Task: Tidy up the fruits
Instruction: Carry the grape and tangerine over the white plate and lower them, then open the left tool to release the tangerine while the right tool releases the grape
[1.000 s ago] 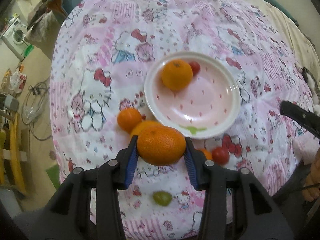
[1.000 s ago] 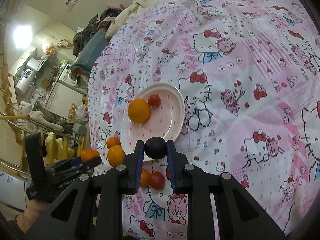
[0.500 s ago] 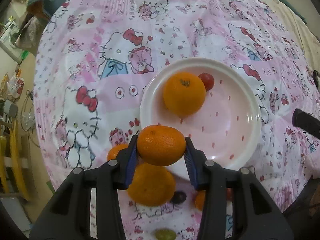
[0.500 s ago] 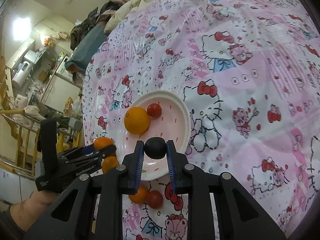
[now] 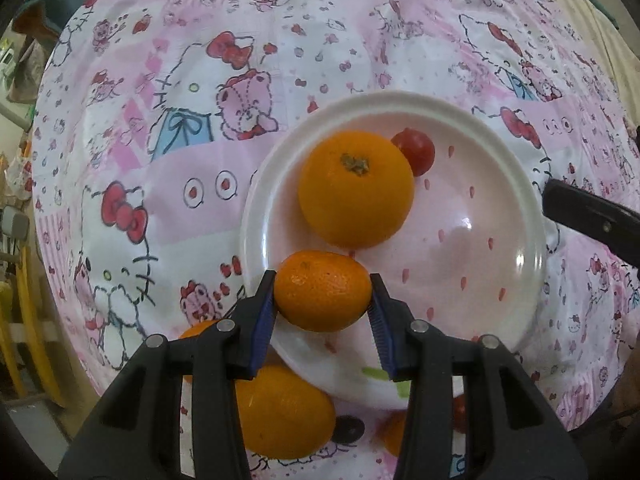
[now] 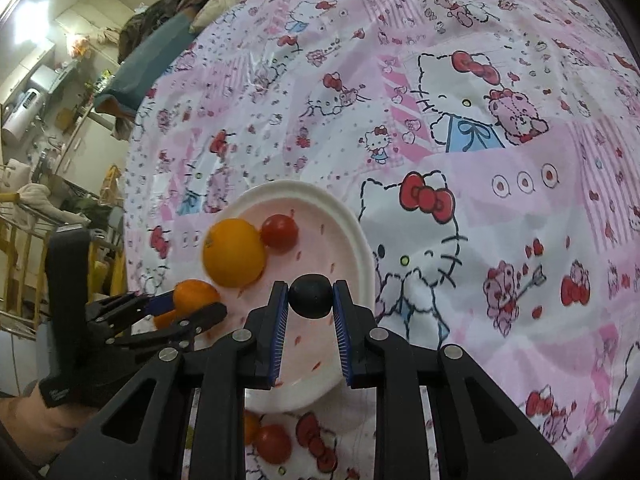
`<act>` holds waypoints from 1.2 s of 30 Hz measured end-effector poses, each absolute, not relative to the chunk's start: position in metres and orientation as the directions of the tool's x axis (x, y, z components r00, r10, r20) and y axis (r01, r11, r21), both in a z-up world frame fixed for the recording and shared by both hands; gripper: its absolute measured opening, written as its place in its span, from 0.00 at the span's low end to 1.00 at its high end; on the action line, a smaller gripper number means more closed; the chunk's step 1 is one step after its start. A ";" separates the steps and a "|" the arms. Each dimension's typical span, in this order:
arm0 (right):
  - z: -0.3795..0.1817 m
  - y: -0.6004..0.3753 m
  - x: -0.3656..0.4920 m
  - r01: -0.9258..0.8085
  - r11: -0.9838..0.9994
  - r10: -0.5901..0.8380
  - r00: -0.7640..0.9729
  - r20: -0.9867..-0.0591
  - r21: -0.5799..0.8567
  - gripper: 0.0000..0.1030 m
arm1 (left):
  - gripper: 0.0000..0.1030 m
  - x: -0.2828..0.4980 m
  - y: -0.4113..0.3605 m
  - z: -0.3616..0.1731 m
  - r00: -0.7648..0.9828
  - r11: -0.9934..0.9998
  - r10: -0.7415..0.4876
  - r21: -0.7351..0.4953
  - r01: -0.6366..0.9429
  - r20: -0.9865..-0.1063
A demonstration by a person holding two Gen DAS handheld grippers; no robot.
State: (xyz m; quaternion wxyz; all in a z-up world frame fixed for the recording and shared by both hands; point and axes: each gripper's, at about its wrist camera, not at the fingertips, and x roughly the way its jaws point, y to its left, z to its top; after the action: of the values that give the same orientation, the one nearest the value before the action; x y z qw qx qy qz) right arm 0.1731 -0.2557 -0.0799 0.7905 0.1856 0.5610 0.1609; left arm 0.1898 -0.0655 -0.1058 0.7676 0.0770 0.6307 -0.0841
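Note:
A white plate [image 5: 520,184] with a pink centre lies on the Hello Kitty cloth. It holds a large orange [image 5: 356,190] and a red tomato [image 5: 416,148]. My left gripper [image 5: 323,298] is shut on a small mandarin [image 5: 323,296] and holds it over the plate's near left edge. My right gripper [image 6: 311,297] is shut on a dark round fruit [image 6: 311,295] and holds it over the plate [image 6: 352,232], right of the orange [image 6: 234,252] and tomato [image 6: 280,234]. The left gripper [image 6: 188,306] with its mandarin shows at the left in the right wrist view.
Loose fruit lies on the cloth in front of the plate: an orange [image 5: 284,412], another orange partly hidden [image 5: 192,330], a small orange fruit [image 6: 250,426] and a red tomato [image 6: 274,442]. Furniture and clutter stand beyond the cloth's left edge.
Both grippers have moved forward over the plate with their fruit held. The left one came from the loose fruit in front of the plate to the plate's near edge.

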 end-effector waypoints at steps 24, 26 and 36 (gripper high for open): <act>-0.100 -0.263 0.188 -0.004 0.883 0.447 0.305 -0.841 0.469 0.24 | 0.40 0.195 -0.074 -0.108 0.157 0.972 -0.076 -0.038 0.232 -0.985; -0.098 -0.261 0.187 -0.014 0.892 0.434 0.309 -0.846 0.452 0.24 | 0.40 0.193 -0.071 -0.108 0.142 0.970 -0.090 -0.055 0.235 -0.986; -0.089 -0.260 0.188 -0.033 0.892 0.434 0.343 -0.833 0.451 0.26 | 0.77 0.184 -0.070 -0.085 0.238 0.966 -0.096 -0.033 0.255 -0.967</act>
State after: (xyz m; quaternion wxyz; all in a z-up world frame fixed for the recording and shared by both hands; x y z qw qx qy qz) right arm 0.1879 -0.2602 -0.0885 0.7992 0.1809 0.5542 0.1462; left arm 0.1844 -0.0702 -0.0854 0.7841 0.0653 0.6070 -0.1117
